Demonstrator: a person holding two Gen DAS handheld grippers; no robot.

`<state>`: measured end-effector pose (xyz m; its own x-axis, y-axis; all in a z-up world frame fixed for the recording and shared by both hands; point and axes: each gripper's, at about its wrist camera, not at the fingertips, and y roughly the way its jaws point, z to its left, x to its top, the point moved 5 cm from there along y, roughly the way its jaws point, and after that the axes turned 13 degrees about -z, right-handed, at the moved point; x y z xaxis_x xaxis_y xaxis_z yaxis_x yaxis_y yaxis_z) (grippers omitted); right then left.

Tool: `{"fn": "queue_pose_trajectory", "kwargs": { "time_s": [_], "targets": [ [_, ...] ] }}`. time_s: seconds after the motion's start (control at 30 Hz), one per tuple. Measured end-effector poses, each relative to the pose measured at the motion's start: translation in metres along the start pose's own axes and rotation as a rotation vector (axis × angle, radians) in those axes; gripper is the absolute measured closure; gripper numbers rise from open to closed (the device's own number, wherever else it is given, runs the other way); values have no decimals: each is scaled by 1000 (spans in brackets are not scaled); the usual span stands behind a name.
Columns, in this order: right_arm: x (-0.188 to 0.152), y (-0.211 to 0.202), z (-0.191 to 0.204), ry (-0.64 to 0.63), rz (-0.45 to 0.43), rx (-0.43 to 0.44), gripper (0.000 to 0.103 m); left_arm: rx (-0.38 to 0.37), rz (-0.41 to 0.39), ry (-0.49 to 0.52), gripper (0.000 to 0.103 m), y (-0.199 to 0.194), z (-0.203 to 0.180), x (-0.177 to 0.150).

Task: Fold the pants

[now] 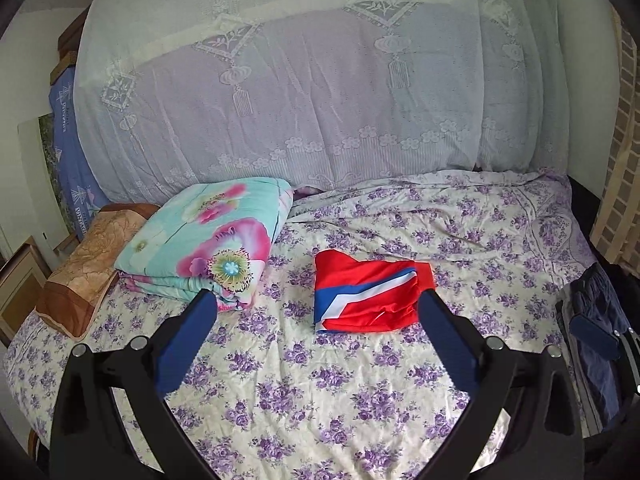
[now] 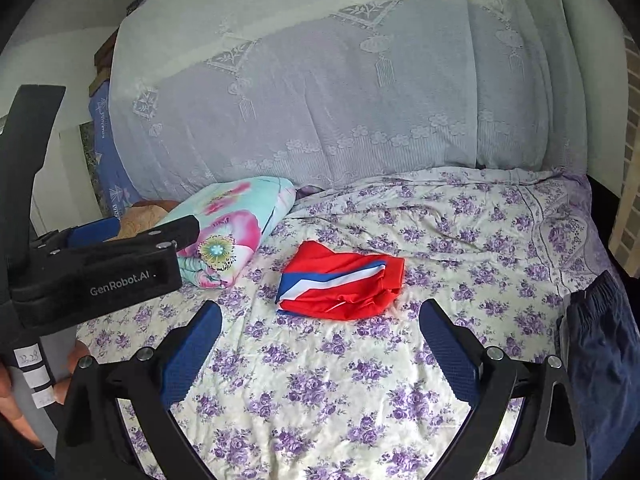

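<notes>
Red pants (image 1: pixel 368 300) with a blue and white stripe lie folded into a small packet on the floral bed sheet (image 1: pixel 320 392); the right wrist view shows these pants (image 2: pixel 340 284) mid-bed too. My left gripper (image 1: pixel 318 300) hovers open above the sheet, short of the packet, its right fingertip (image 1: pixel 430 300) near the packet's right edge. My right gripper (image 2: pixel 320 312) is open too, just short of the packet, nothing between its fingers. The left gripper's black body (image 2: pixel 100 268) shows at the left of the right wrist view.
A folded teal and pink floral quilt (image 1: pixel 208 240) lies left of the pants, with an orange-brown pillow (image 1: pixel 88 272) beyond it. Dark navy clothing (image 2: pixel 604 352) sits at the bed's right edge. A lace-covered pile (image 1: pixel 300 80) rises behind the bed. A hand (image 2: pixel 16 404) holds the left gripper.
</notes>
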<state>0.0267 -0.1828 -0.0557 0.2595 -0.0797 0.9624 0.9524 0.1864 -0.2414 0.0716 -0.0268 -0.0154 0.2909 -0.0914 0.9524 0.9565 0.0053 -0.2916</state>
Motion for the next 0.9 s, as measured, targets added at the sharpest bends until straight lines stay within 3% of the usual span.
{"fn": "queue_pose_trajectory", "kwargs": {
  "time_s": [0.9],
  "targets": [
    [7, -18, -7, -56, -59, -82, 4, -94, -35, -36, 5, 4, -21, 15]
  ]
}}
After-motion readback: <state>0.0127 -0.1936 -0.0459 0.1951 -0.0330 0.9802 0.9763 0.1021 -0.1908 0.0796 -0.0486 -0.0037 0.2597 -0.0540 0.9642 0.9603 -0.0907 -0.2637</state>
